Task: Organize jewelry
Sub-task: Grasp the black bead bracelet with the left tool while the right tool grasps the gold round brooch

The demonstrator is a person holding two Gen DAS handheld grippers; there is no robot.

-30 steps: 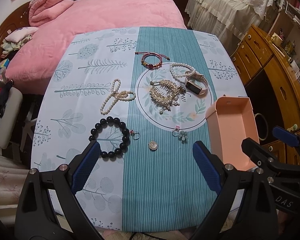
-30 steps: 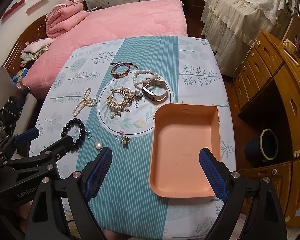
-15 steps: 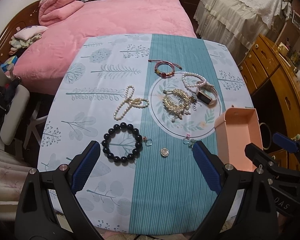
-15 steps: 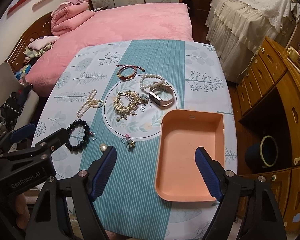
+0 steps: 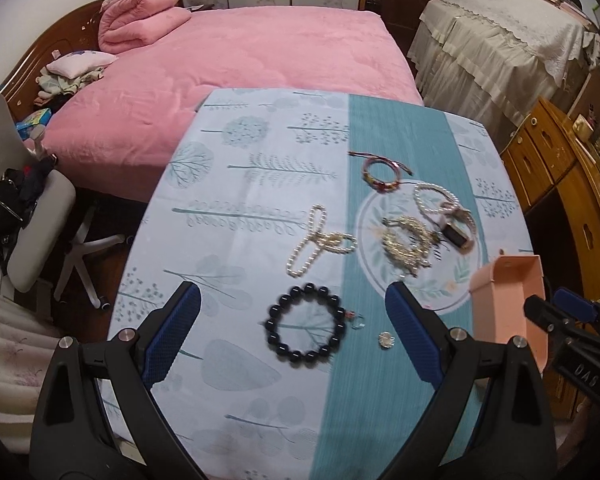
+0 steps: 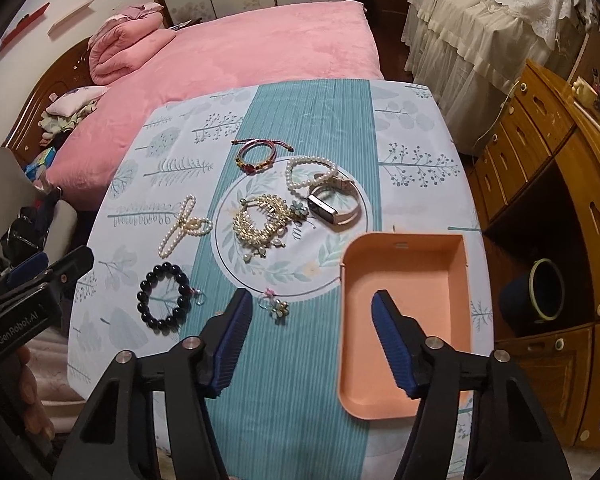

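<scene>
Jewelry lies spread on the tree-print tablecloth (image 5: 236, 184). A black bead bracelet (image 5: 271, 322) rests just beyond my left gripper (image 5: 292, 304), which hovers open and empty over it. Farther back are a pearl strand (image 5: 332, 240), a red cord bracelet (image 5: 380, 186), a gold piece (image 5: 406, 246), a pearl bracelet (image 6: 290, 178) and a watch (image 6: 334, 206). The empty peach tray (image 6: 412, 280) sits at the right. My right gripper (image 6: 312, 304) hangs above the tray's left rim, its jaws closing with nothing held; a small flower piece (image 6: 278, 308) lies on the cloth below.
A pink bed (image 5: 260, 52) stands behind the table, a grey office chair (image 5: 40, 224) to its left and wooden drawers (image 6: 540, 128) to its right. A small round stud (image 5: 386, 339) and a ring (image 5: 358, 322) lie near the black bracelet.
The left gripper has slid leftward, so the jewelry now sits further right in its view. The right gripper's fingers have drawn much closer together. No piece of jewelry has moved.
</scene>
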